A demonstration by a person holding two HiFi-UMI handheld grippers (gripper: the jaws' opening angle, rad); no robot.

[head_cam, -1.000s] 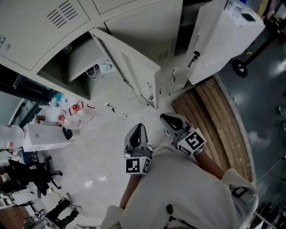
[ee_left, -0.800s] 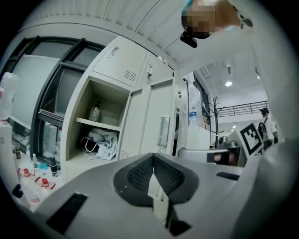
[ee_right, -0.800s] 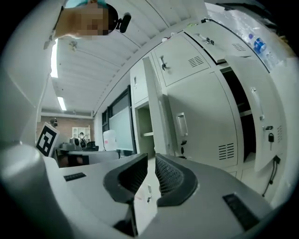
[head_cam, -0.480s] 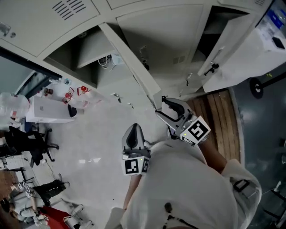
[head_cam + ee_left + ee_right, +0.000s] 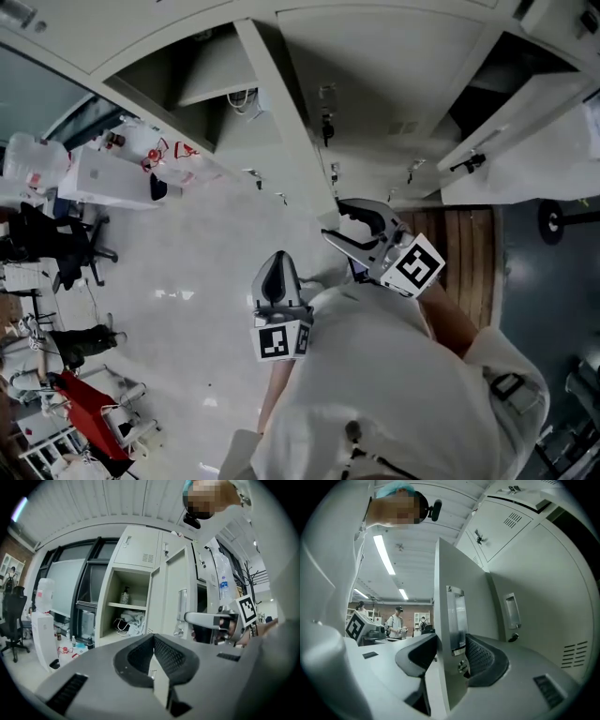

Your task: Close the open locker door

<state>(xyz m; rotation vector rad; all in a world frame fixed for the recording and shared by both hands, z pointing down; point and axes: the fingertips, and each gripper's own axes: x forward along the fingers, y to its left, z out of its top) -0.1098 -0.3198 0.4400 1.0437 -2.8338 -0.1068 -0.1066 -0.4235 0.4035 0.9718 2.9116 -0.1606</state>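
The open locker door [image 5: 286,122] stands out edge-on from the grey lockers, next to its open compartment [image 5: 187,84]. My right gripper [image 5: 342,220] is at the door's lower free edge. In the right gripper view the door [image 5: 445,573] and its handle plate [image 5: 457,620] stand between the jaws of the right gripper [image 5: 450,653], which are opening wide. My left gripper [image 5: 278,267] hangs back below the door, apart from it. Seen in its own view, the left gripper [image 5: 153,648] is shut and empty, facing the door [image 5: 176,592] and the right gripper [image 5: 206,619].
A second open door [image 5: 506,150] swings out at the right above a wooden pallet [image 5: 469,253]. A white box [image 5: 94,178] and an office chair [image 5: 56,244] stand at the left. Closed lockers [image 5: 511,611] lie behind the door. People [image 5: 396,623] stand far off.
The right gripper has moved up from below the door to its edge, and its jaws have spread apart around it. The left gripper has stayed about where it was.
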